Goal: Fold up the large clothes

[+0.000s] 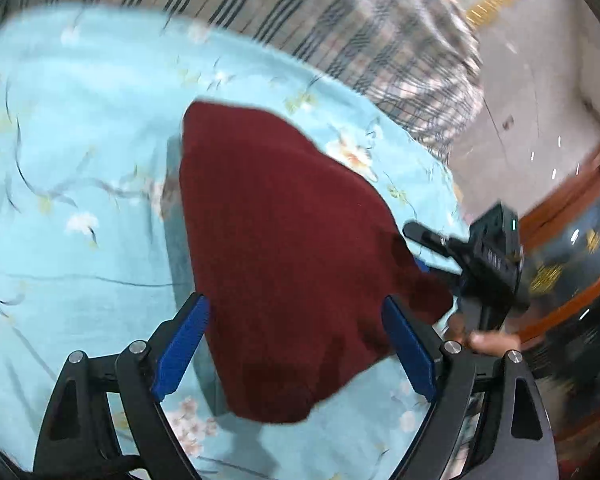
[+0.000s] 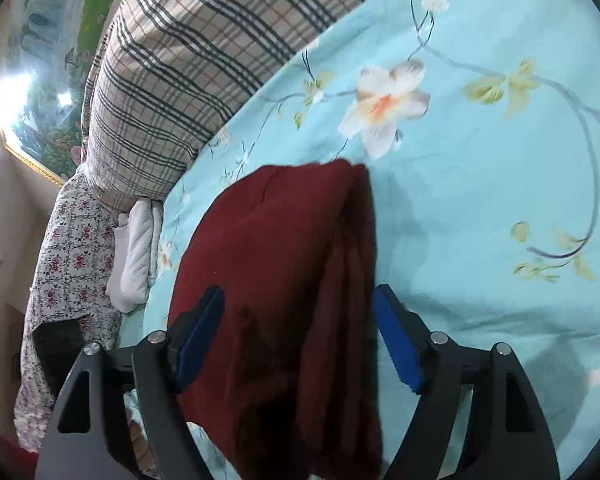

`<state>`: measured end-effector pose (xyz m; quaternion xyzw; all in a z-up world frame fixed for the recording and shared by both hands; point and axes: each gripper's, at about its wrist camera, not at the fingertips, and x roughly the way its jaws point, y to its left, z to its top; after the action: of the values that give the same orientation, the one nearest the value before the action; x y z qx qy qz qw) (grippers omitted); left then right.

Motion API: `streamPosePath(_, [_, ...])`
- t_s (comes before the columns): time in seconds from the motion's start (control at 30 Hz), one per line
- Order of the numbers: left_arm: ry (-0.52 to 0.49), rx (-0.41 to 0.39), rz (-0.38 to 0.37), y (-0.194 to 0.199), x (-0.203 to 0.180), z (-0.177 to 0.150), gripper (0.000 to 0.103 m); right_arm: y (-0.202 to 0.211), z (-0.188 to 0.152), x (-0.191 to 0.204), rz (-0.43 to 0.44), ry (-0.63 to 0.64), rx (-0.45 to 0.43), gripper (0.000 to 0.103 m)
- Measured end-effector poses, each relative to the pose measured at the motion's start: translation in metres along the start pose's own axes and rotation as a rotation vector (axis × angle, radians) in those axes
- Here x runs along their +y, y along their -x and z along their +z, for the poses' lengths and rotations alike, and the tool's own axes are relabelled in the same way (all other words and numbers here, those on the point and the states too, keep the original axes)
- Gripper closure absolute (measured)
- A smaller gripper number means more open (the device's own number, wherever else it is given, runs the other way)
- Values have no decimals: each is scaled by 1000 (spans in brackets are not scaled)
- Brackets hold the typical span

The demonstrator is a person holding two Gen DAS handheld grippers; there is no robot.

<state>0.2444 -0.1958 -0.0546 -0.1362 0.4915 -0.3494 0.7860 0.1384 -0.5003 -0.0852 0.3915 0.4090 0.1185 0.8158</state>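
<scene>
Both claws wide, gripping nothing. Garment [image 2: 284,300] lies folded on bed [image 2: 480,200], long axis running away from right claw [image 2: 296,332], directly ahead; left claw [image 1: 296,344] equally near.

The folded garment [image 2: 284,280] lies on the bedsheet [image 2: 480,200], with the plaid quilt [image 2: 188,80] behind it.

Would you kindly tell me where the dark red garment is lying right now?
The dark red garment lies folded on the light blue floral bedsheet, below the plaid pillow in the right wrist view, with a white cloth to its left.
</scene>
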Motion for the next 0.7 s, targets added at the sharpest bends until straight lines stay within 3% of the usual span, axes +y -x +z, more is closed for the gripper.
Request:
streamPosePath(0.1, [61,18,-21,-17,19,15,15,-12,4,1,0,7,25,26])
streamPosePath(0.27, [107,162,-29,-65,38,21,13,-29,12,-3,-7,-10,77,26])
streamPosePath(0.37, [71,168,-50,-74,38,23,11,-34,11,-6,-1,-14,96,26])
streamPosePath(0.5, [-2,176,-33,-85,28,24,28,-36,9,-4,-17,7,109,30])
streamPosePath(0.7, [-18,138,-48,-73,27,20,52,-35,2,3,-26,6,134,60])
